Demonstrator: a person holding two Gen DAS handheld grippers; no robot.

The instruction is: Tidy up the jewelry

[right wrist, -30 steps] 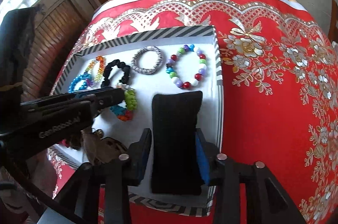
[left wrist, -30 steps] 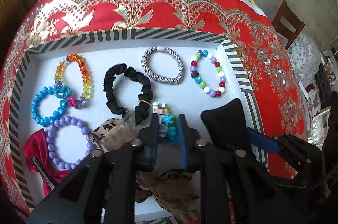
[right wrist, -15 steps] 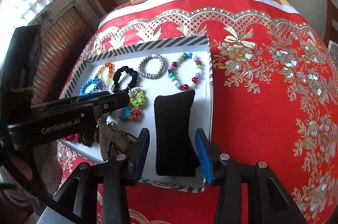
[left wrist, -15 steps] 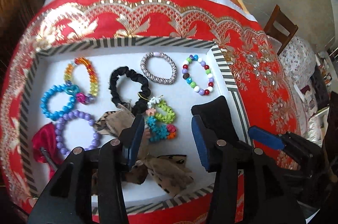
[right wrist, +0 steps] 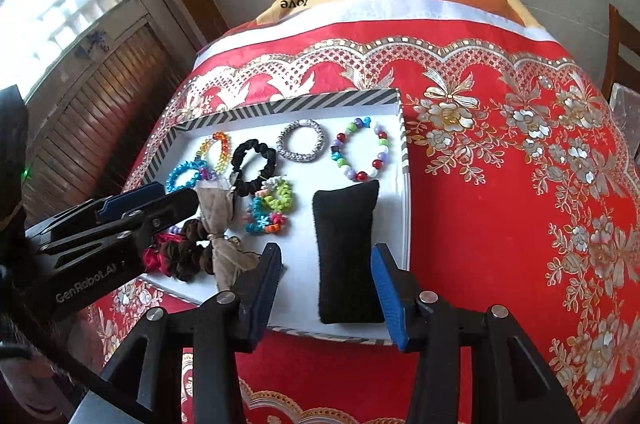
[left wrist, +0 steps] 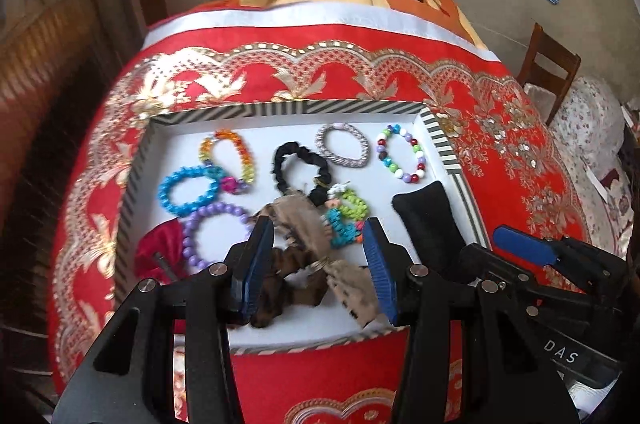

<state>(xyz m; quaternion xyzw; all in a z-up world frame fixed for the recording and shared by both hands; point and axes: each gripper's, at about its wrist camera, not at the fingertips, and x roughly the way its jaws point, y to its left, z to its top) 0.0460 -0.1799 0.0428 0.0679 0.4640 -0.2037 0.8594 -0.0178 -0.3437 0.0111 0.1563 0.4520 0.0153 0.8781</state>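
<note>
Both tongs are pulling back and up from the tray, and the left tongs (left wrist: 318, 256), which were pinching the coiled hair ties a second ago, are now standing wide open with nothing in them.

Those green, teal and orange coiled hair ties (left wrist: 346, 214) are lying loose in the middle of the white tray (left wrist: 440, 139), just below the black scrunchie (left wrist: 301, 171). A silver bracelet (left wrist: 343, 149) and a bracelet of mixed colored beads (left wrist: 401, 158) are sitting in the upper right of the tray. On the left side are resting a rainbow bracelet (left wrist: 229, 153), a blue bead bracelet (left wrist: 187, 189) and a purple bead bracelet (left wrist: 214, 234). A brown spotted scrunchie (left wrist: 304, 252) is lying near the bottom edge, and a red bow (left wrist: 158, 252) is peeking out at the lower left.

The right tongs (right wrist: 326, 288) are also open, hanging over the near end of the black cushion (right wrist: 346, 248) in the tray's lower right. The tray is sitting on a red and gold cloth (right wrist: 500, 191).
</note>
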